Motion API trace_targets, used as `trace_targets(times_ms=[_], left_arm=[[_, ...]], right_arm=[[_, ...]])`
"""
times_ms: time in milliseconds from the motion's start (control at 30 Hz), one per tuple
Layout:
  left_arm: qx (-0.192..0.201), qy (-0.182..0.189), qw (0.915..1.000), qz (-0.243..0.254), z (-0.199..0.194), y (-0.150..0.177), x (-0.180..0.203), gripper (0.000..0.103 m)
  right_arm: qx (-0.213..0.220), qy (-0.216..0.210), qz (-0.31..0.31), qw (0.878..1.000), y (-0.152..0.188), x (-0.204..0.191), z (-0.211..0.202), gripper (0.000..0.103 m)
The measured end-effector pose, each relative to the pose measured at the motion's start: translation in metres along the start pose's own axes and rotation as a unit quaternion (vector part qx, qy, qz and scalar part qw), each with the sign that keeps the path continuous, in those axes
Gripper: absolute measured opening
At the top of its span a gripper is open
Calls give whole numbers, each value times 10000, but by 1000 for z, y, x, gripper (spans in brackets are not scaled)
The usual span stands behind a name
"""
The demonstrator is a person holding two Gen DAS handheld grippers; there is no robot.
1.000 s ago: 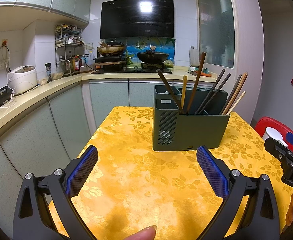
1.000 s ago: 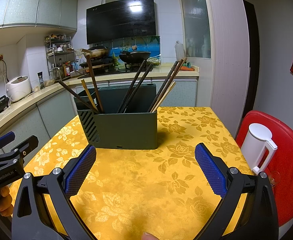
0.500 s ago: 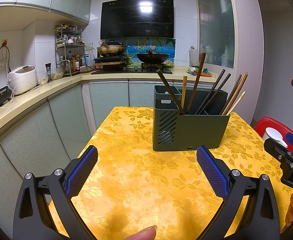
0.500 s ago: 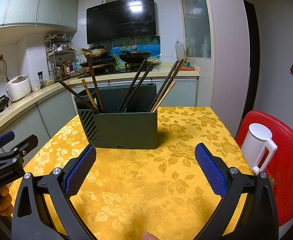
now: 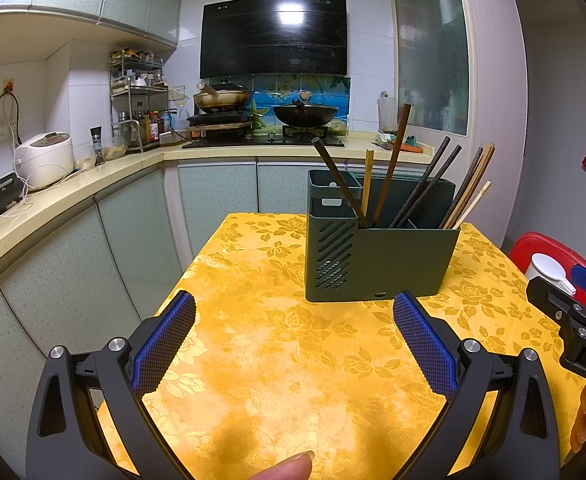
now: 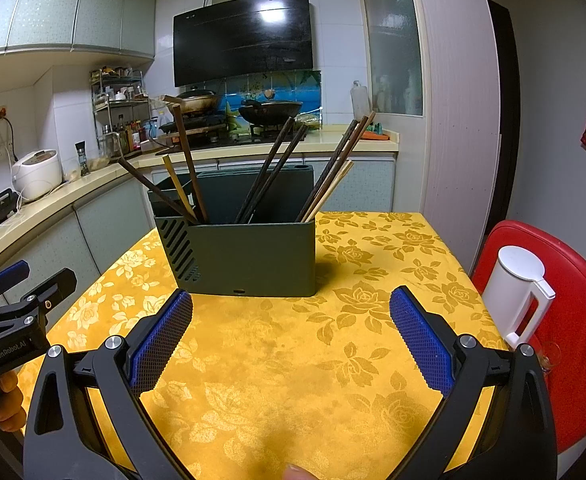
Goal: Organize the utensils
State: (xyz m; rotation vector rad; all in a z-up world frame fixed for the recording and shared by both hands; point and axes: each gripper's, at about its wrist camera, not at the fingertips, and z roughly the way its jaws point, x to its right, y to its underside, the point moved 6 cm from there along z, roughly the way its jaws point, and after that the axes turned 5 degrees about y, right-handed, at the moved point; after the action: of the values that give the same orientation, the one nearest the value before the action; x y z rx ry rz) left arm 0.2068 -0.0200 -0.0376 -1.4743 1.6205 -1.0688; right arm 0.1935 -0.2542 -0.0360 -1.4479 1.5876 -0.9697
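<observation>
A dark green utensil holder (image 5: pixel 381 260) (image 6: pixel 249 256) stands on the table with the yellow flowered cloth (image 5: pixel 293 360) (image 6: pixel 293 360). Several chopsticks (image 5: pixel 425 184) (image 6: pixel 273 168), dark and light wood, lean out of its compartments. My left gripper (image 5: pixel 293 340) hovers open over the cloth, short of the holder, with nothing between its blue pads. My right gripper (image 6: pixel 291 336) is likewise open and empty in front of the holder. Each gripper also shows at the edge of the other's view: the right gripper (image 5: pixel 573 312) and the left gripper (image 6: pixel 17 312).
A red stool (image 6: pixel 573 320) bearing a white kettle (image 6: pixel 517 292) stands right of the table. A kitchen counter (image 5: pixel 73 196) with a rice cooker (image 5: pixel 45 158) runs along the left. Woks sit on the stove (image 5: pixel 261 124) behind.
</observation>
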Motion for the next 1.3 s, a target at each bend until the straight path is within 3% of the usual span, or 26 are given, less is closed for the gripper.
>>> trace_targets(times_ms=[200, 533, 1300], left_arm=[[154, 142, 9998, -71, -5, -2, -2, 96], [447, -66, 9990, 31, -10, -6, -5, 96], [7, -43, 10000, -80, 2, 1, -8, 96]], right_arm=[[-3, 4, -10, 10000, 4, 0, 0, 96], [-39, 7, -48, 10000, 10, 0, -5, 96], [-61, 6, -68, 10000, 8, -1, -4, 96]])
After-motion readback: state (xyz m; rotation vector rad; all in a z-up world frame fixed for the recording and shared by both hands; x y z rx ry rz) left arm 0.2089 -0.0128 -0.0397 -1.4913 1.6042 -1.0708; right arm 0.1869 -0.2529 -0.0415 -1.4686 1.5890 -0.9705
